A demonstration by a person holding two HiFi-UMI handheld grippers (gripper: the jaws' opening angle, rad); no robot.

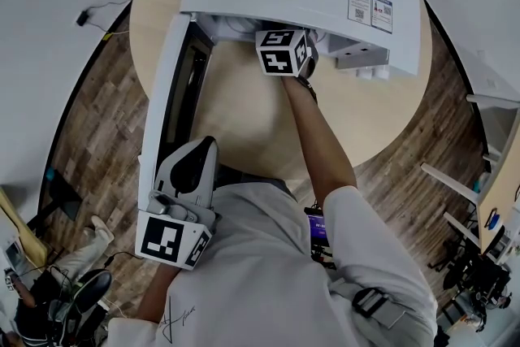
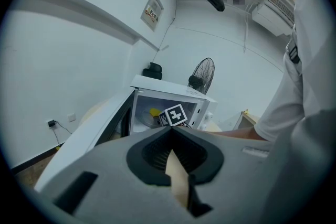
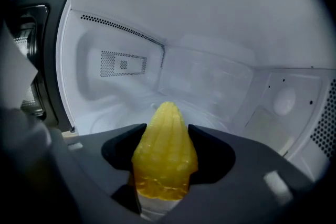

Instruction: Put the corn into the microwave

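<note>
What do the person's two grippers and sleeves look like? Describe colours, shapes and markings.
Both the left gripper and right gripper have grey-white shells with black-padded jaws, each carrying a cube of black-and-white square markers. The person wears a white short-sleeved shirt.

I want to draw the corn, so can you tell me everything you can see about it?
The corn is a yellow cob with bumpy rows of kernels. It looks glossy and plastic-like, and it narrows to a rounded tip. Its lower end is hidden. The right hand-held gripper clamps it, with the jaws pressing on its two sides. The tip points forward into the open white microwave. It seems to be held clear of the floor inside, touching only the gripper.
</note>
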